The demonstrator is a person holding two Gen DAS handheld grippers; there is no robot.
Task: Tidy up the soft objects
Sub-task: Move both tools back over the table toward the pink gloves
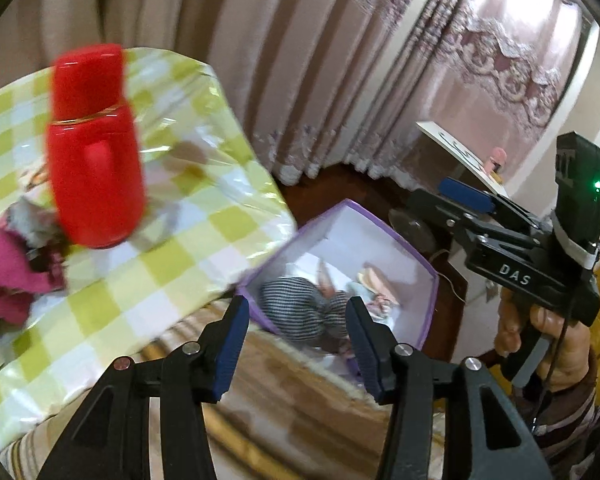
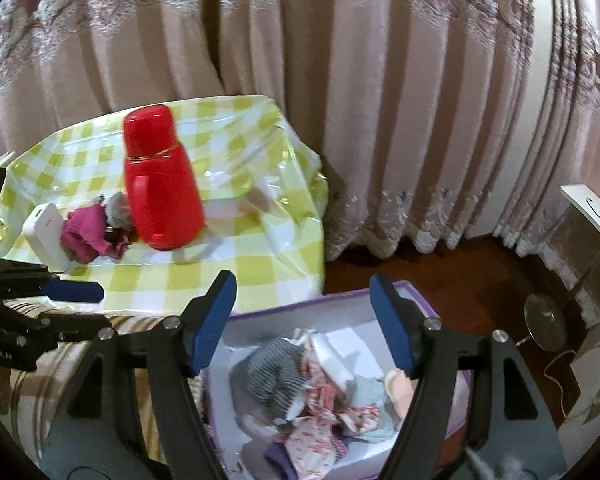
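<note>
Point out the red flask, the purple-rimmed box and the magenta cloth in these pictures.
red flask (image 2: 162, 196): right wrist view, middle of its body.
purple-rimmed box (image 1: 431, 300): left wrist view, right wall.
magenta cloth (image 2: 85, 237): right wrist view, centre of the crumpled fabric.

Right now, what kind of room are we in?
Most likely a home living room or bedroom: floor-length pink curtains with lace trim, a table under a green checked tablecloth, and a dark wooden floor.
</note>
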